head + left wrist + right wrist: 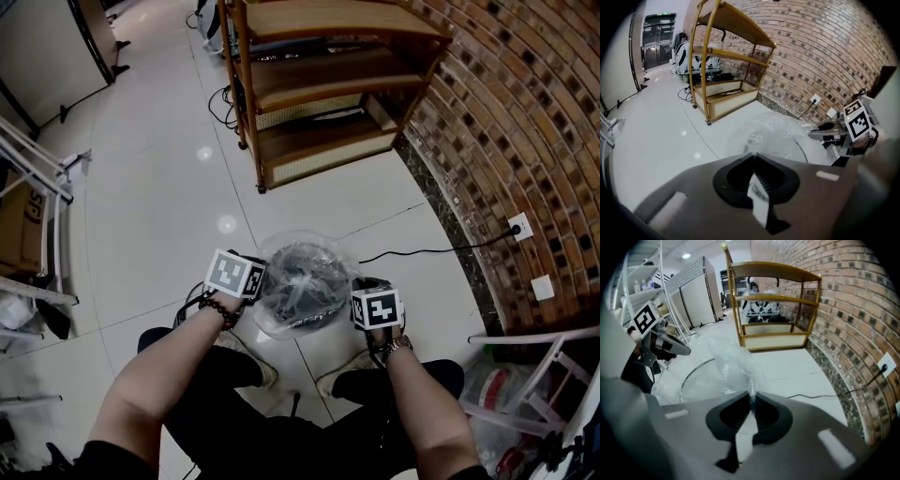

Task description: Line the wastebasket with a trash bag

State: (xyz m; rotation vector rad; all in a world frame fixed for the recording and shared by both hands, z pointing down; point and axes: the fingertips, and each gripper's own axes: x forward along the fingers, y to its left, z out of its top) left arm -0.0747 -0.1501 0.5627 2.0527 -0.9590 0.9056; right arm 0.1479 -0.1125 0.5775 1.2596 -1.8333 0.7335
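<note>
The left gripper (752,156) has its jaws closed tip to tip, with a fold of the clear trash bag (780,133) caught at the very point where they meet. The film billows up and away from there. The right gripper (751,398) is the same: its jaws are pressed together on a thin pleat of the bag, which rises straight from the tips in a crinkled sheet.

In the head view the two grippers sit on opposite sides of the wastebasket (302,292), each at the bag's edge. The basket stands on the white tiled floor (159,197) between the person's feet. The bag is spread over its mouth and sags inside, and the basket's dark wall shows through the plastic. I cannot tell whether anything else lies in it.

Each gripper carries a cube with black-and-white square markers. A white tag (759,199) with fine dark print lies behind the left jaws, but the print is too small to read.

Beyond the basket a wooden shelf unit (328,84) with woven panels stands by the brick wall (525,122). A black cable (431,249) runs across the floor to a wall socket (520,226).
</note>
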